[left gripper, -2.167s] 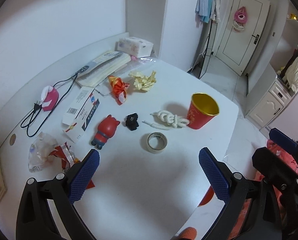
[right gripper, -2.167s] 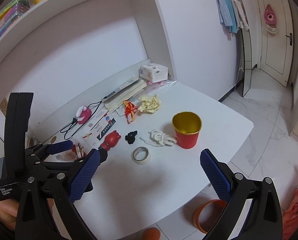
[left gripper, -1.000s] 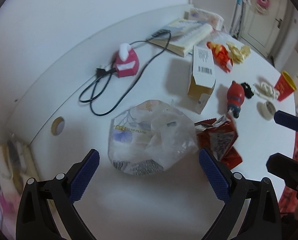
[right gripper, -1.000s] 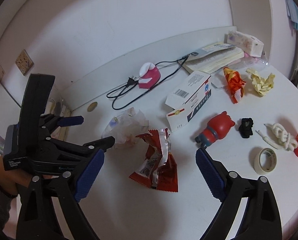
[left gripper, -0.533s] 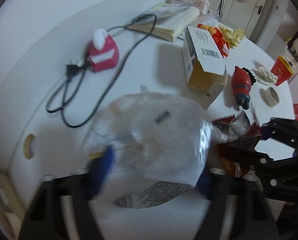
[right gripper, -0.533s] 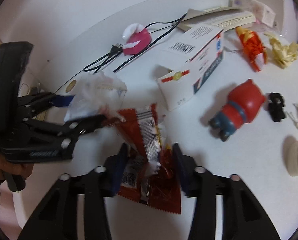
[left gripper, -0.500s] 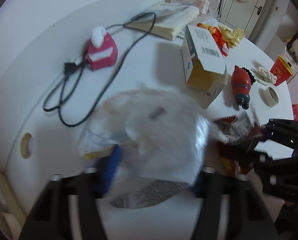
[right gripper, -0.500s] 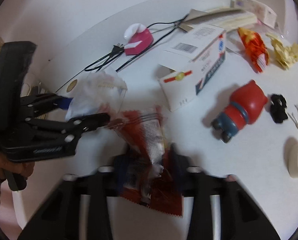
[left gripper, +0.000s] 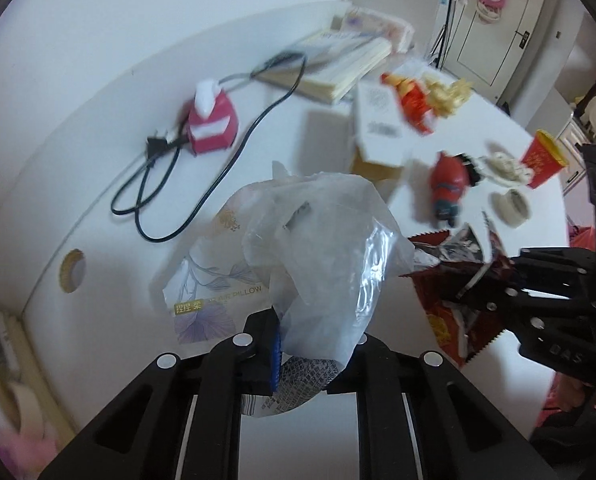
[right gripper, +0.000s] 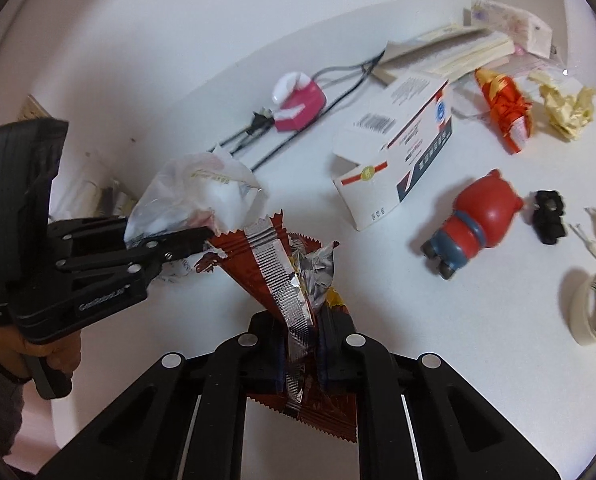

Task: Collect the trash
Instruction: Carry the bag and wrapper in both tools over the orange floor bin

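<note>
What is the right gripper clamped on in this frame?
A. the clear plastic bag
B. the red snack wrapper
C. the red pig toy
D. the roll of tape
B: the right gripper is shut on the red snack wrapper, while the clear plastic bag sits in the left gripper.

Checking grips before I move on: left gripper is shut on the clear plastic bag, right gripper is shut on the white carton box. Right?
Not quite. The left gripper is shut on the clear plastic bag, but the right gripper is shut on the red snack wrapper, as the right wrist view shows. The white carton box lies on the table, ungripped.
</note>
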{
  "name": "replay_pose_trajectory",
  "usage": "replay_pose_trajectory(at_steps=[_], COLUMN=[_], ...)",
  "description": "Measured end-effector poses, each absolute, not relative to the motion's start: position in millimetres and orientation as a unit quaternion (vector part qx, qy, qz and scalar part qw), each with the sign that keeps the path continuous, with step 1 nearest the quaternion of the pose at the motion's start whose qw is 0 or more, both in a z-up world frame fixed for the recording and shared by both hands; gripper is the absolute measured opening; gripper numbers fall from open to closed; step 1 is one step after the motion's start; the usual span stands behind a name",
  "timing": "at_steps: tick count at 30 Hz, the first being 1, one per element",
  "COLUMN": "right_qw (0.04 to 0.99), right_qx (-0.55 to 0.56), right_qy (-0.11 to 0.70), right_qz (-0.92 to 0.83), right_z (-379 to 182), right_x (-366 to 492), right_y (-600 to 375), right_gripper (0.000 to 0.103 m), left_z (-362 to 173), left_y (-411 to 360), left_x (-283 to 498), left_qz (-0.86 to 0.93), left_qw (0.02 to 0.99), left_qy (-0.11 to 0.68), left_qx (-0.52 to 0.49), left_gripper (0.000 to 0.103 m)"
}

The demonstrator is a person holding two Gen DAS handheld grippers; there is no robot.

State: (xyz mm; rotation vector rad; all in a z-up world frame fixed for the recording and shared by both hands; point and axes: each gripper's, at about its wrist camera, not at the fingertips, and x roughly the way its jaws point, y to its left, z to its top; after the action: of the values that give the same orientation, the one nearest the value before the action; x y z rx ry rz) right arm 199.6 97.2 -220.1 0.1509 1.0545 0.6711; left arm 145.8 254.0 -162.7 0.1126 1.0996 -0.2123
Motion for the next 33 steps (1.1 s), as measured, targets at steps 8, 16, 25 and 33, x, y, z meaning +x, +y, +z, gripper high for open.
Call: replay_pose_trajectory(at_steps=[8,16,25,33], right_qw=[0.831,0.866,0.878,0.87], right_qx=[0.093,0.134,0.197,0.247], right_qy=[0.454,0.431,0.426,0.426], right_qz=[0.308,0.217,0.089,0.009], right_z=[-172.5,-144.1,-158.6,-189.3], right_x=[159.1,97.3,33.5,-0.2], right_y=[27.7,-104.9,-255.5,-342.4], right_gripper=[0.012,0.012,0.012,0.012], left_z=[-119.8,-109.0,-136.0,-175.5], left_y=[180.1,41.8,-108.9,-199.0], left_x=[109.4,83.6,67.8,57.8], left_qz=[-0.144,-0.252,-0.366,-0.425], left_qw=[0.855,0.837,0.783,0.737], left_qy=[0.493,0.473,0.477,0.491], left_qx=[0.068,0.113,0.158,0.189], left_gripper=[0.015,0.015,0.015,0.015])
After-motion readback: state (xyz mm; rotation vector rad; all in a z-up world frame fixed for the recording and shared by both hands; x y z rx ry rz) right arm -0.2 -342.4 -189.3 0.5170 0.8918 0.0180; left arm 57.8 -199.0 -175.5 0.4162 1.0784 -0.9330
